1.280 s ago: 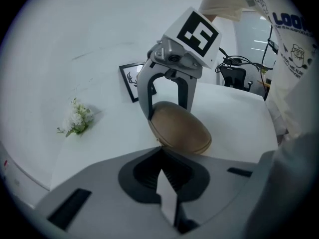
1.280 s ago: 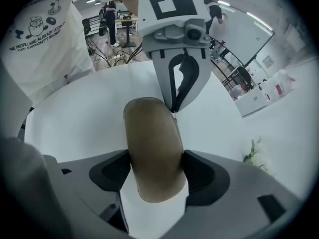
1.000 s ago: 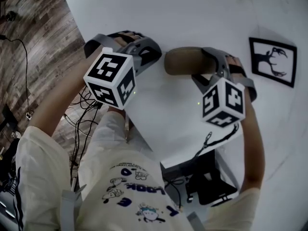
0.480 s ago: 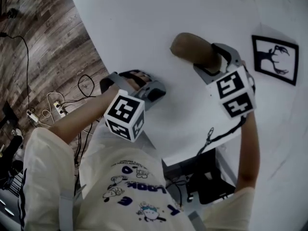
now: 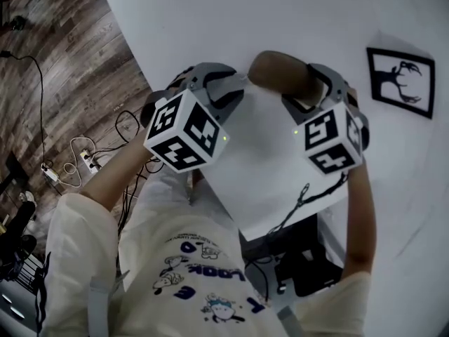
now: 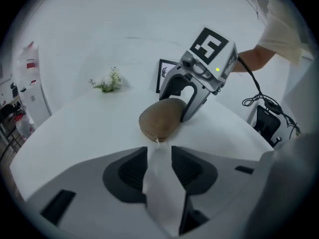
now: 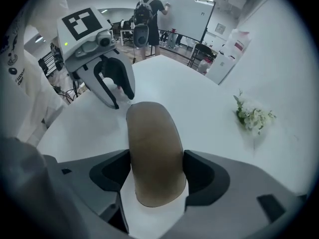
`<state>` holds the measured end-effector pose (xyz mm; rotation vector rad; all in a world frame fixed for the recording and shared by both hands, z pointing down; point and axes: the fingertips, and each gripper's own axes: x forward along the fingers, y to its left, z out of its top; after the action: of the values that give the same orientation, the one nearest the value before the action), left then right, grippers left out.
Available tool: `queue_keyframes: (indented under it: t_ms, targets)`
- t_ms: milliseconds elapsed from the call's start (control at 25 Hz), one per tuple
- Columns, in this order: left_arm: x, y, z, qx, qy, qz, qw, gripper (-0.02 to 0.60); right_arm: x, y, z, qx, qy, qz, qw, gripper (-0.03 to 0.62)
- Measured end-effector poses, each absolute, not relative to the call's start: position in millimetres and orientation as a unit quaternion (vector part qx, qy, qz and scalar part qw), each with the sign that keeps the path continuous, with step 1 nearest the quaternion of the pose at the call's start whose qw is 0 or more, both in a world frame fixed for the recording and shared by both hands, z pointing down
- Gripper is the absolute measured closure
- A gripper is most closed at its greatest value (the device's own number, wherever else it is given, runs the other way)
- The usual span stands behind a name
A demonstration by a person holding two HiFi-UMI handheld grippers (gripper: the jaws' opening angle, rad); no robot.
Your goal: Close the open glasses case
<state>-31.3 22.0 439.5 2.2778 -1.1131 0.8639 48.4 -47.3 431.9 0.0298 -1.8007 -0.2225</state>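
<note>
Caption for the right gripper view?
Right gripper grips the brown glasses case; left gripper opposite, empty jaws just opened.

White table (image 5: 210,27) below me. Framed deer-silhouette picture (image 5: 400,83) on it, my right. Flower sprig (image 7: 254,116) further off. Cables (image 5: 81,161) on wood floor (image 5: 63,62), my left. Person (image 7: 149,14) by whiteboard (image 7: 187,16).

The left tool (image 6: 159,157) has swung back to the glasses case (image 5: 279,74), its jaws just opened and empty.
</note>
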Motion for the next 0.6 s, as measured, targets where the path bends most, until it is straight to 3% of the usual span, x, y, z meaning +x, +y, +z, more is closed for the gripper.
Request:
queue_keyframes:
  t_ms: [200,240,360,600]
  targets:
    - [-22,8,440,0.828,-0.395,0.339,0.210,0.446,50,-47,433,0.012,-0.781,-0.097,0.616,0.265]
    - [-21,7,441,0.827,-0.394,0.346,0.205,0.456,50,-47,433,0.012,-0.782,-0.097,0.616,0.264]
    - [-26,4,444,0.818,-0.404,0.369,0.180,0.569,51,-47,434,0.012,-0.781,-0.098,0.616,0.264]
    - [-25,6,445,0.813,-0.406,0.375,0.181,0.583,52,-48,435,0.019,-0.782,-0.101,0.615,0.264]
